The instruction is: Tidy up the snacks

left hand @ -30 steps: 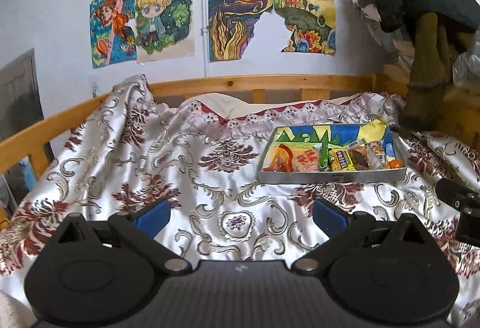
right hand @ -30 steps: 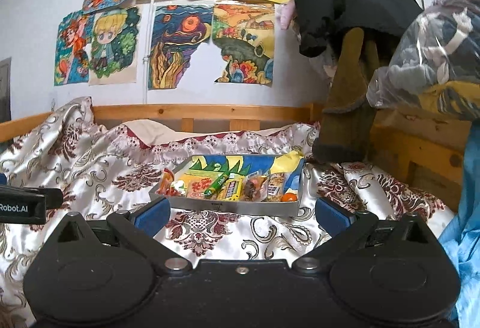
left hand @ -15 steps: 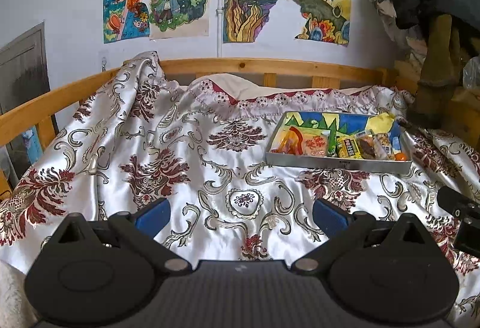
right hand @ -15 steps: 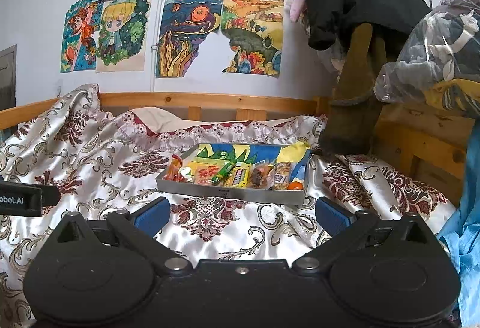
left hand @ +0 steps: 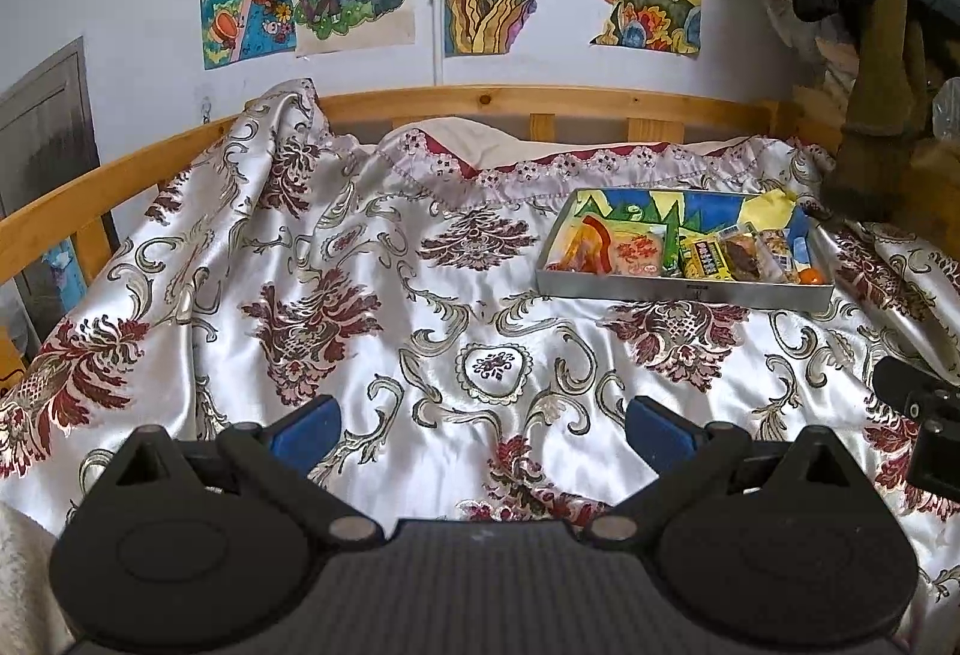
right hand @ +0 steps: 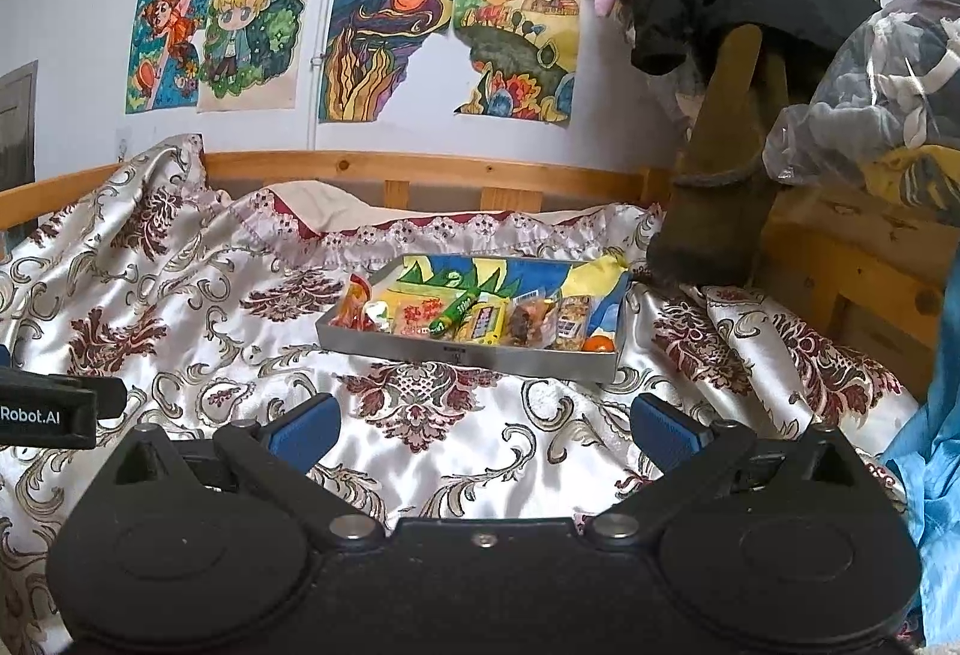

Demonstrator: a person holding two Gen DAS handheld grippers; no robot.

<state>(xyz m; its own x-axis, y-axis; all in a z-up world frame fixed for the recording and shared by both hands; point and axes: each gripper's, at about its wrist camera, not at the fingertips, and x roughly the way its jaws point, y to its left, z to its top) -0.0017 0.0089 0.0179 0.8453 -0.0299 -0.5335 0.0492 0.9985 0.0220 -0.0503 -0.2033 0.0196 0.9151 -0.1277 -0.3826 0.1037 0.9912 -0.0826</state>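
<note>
A shallow grey metal tray (left hand: 684,290) with a colourful lining lies on the patterned bedspread (left hand: 372,307), far right in the left wrist view and centre in the right wrist view (right hand: 468,354). It holds several snacks in a row: red and yellow packets (right hand: 414,316), a green tube (right hand: 457,312), a yellow box (left hand: 707,259), brown wrapped pieces (right hand: 528,319) and a small orange ball (right hand: 599,344). My left gripper (left hand: 483,424) is open and empty, well short of the tray. My right gripper (right hand: 485,424) is open and empty, in front of the tray.
A wooden bed rail (left hand: 540,100) runs along the back under wall drawings (right hand: 396,37). Dark clothes (right hand: 720,127) hang at the right over a wooden frame (right hand: 852,289). A bagged bundle (right hand: 882,103) and blue cloth (right hand: 936,481) sit at the far right.
Both grippers have tilted downward and moved closer to the bed, so the tray and bedspread appear larger and higher in view. Both stay open and empty.
</note>
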